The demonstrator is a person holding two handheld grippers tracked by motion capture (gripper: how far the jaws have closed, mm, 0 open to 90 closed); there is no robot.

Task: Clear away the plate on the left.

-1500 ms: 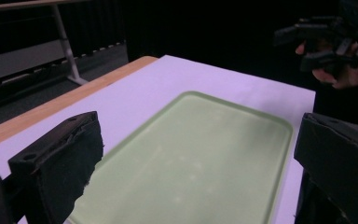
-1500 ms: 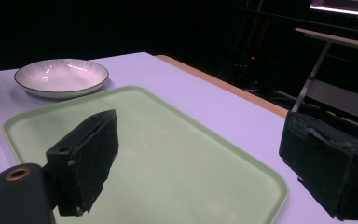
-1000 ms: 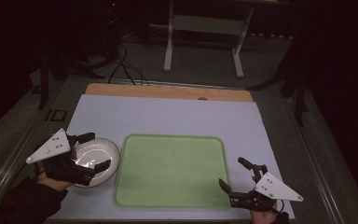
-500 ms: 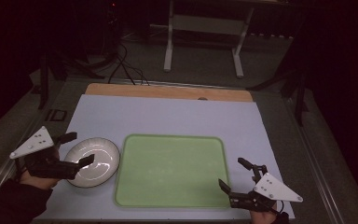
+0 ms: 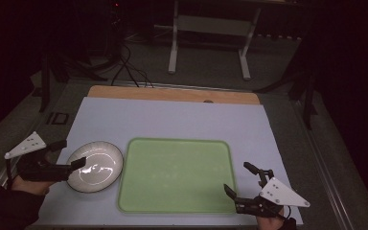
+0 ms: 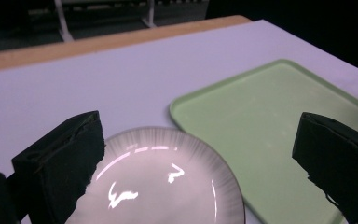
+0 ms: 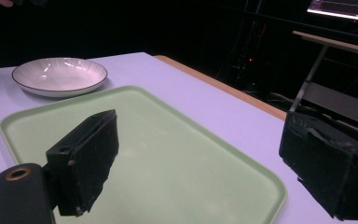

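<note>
The white plate (image 5: 95, 166) sits on the desk (image 5: 172, 120) just left of the green tray (image 5: 177, 175). Left tongs (image 5: 68, 155) gape at its left rim; right tongs (image 5: 239, 179) gape near the tray's near right corner.

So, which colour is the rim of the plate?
The plate is white with a thin dark rim, clearest in the right gripper view.

No readable text, label, brand or number appears anywhere; the glowing screen (image 7: 342, 8) at the far edge is too blurred.

Black jaws, grey plates, seemingly dark sleeves
</note>
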